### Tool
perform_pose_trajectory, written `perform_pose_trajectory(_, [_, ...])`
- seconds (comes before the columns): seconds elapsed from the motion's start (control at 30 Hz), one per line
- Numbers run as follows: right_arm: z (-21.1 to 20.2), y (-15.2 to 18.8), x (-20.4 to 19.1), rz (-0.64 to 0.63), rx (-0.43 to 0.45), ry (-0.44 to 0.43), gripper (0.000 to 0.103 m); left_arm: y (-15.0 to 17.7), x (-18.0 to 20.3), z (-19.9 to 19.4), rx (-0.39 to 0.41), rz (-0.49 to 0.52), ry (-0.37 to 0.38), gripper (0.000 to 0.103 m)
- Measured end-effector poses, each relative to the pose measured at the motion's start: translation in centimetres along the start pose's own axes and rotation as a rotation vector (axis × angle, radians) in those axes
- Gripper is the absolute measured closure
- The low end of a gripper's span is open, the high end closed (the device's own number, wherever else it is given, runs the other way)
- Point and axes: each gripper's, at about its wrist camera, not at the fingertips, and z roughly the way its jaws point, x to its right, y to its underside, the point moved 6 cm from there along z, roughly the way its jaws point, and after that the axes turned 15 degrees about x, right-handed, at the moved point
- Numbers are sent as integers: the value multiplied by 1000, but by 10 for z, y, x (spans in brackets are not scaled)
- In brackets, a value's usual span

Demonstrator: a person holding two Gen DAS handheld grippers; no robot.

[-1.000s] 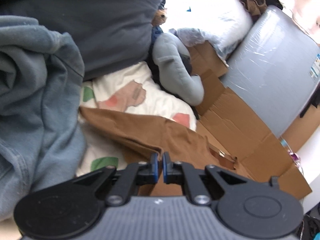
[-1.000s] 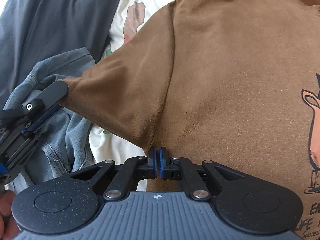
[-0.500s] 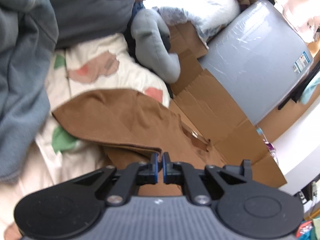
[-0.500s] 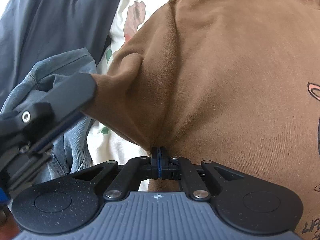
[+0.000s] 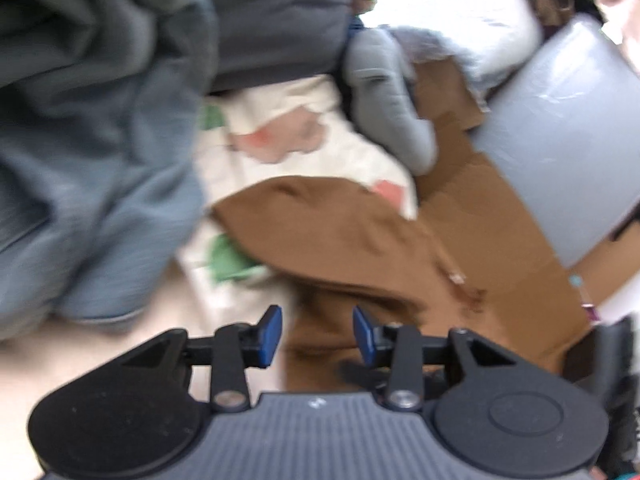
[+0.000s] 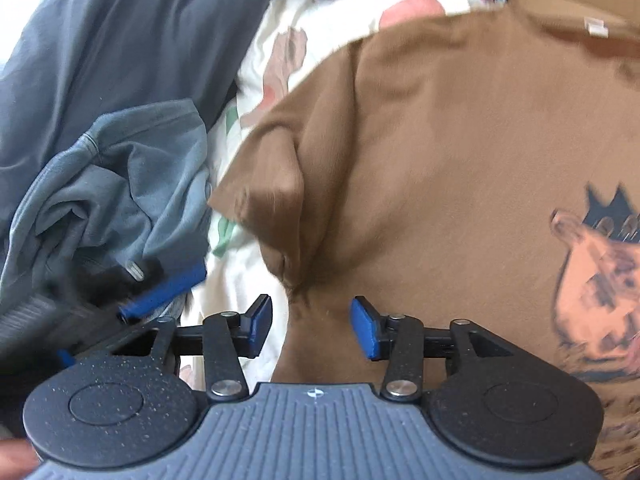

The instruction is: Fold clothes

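Brown T-shirt (image 6: 460,128) lies spread on the patterned bedsheet (image 6: 280,40), sleeve folded inward.

Both tongs have just been opening: the right tongs (image 6: 311,326) stand apart over the shirt's side seam, the left tongs (image 5: 317,334) apart above its edge, gripping nothing. A blue-grey sweatshirt (image 6: 120,184) lies bunched just beside the sleeve; flattened cardboard (image 5: 500,220) lies beyond.

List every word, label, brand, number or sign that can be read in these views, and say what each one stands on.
None can be read.
Brown T-shirt: print shows a picture; any lettering below it is blurred.
Neck tag: too small and blurred.
Small white mark on the left wrist housing: too small.
Grey wrapped panel: no label shows.
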Motion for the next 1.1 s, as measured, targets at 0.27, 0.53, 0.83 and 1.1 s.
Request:
perform_pose_trajectory(0.27, [-13, -27, -21, -153, 31, -23, 52, 21, -15, 5, -40, 21, -65, 64])
perform_pose_trajectory(0.53, [-11, -39, -28, -234, 0, 3, 81, 37, -2, 31, -118, 176, -79, 65])
perform_pose_trajectory(0.83, [-20, -44, -9, -151, 9, 45, 97, 40, 13, 50, -137, 305, -96, 72])
perform_pose_trajectory(1.1, [-24, -29, 11, -97, 4, 106, 98, 38, 10, 49, -141, 318, -109, 86])
